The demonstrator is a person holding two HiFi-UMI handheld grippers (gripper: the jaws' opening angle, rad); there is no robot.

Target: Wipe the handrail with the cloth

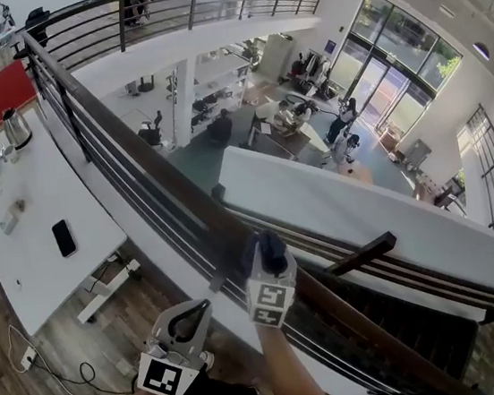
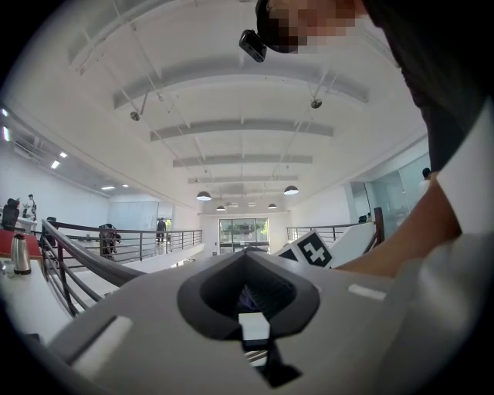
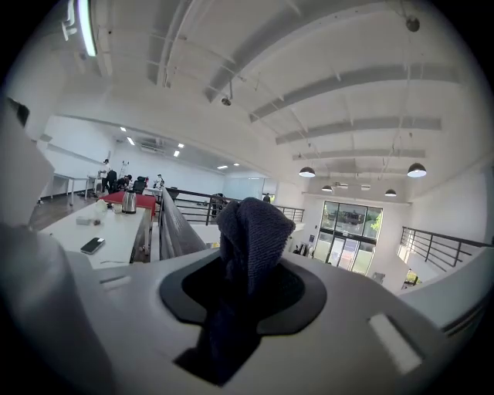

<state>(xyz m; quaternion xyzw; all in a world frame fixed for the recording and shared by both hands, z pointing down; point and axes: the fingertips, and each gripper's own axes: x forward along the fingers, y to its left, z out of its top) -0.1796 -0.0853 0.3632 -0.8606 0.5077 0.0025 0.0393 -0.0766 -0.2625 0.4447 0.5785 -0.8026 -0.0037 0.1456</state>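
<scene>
the lower floor (image 1: 195, 161) opens wide beneath us, and the handrail (image 1: 138, 157) cuts long and dark across it. our right gripper (image 1: 268, 261) is clamped on the cloth (image 3: 251, 231), up at the rail. our left gripper (image 1: 199, 310) hangs low beside it, jaws together, apparently empty though that view is murky. the danger: only a fold is pinched, so a hard drag could tug the cloth free and over the edge. the head view places the cloth at the rail; the right gripper view shows only the pinch.

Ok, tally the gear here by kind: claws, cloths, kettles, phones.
2 claws: left claw, right claw
1 cloth
1 kettle
1 phone
Total: 5
</scene>
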